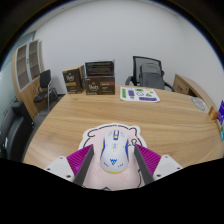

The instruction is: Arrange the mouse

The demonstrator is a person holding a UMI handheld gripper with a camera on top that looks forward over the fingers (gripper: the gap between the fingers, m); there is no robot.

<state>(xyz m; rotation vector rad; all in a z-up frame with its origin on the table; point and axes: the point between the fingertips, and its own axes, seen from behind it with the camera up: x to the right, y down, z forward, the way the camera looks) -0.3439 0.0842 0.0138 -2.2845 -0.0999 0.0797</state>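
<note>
A white mouse [113, 154] with a dark logo on its back sits between my fingers, over a pale pink mouse mat [100, 133] on the wooden table [70, 120]. My gripper [113, 148] is shut on the mouse: the left magenta pad [88, 158] and the right pad [141, 158] both meet its sides. The mat spreads under the mouse and ahead of the fingers. I cannot tell whether the mouse rests on the mat or hangs just above it.
A white and purple flat item [139, 95] lies at the table's far side. Office chairs stand behind it [149, 72] and to the left [42, 88]. Cardboard boxes [98, 78] sit on the floor by the far wall. A dark object [220, 112] is at the table's right end.
</note>
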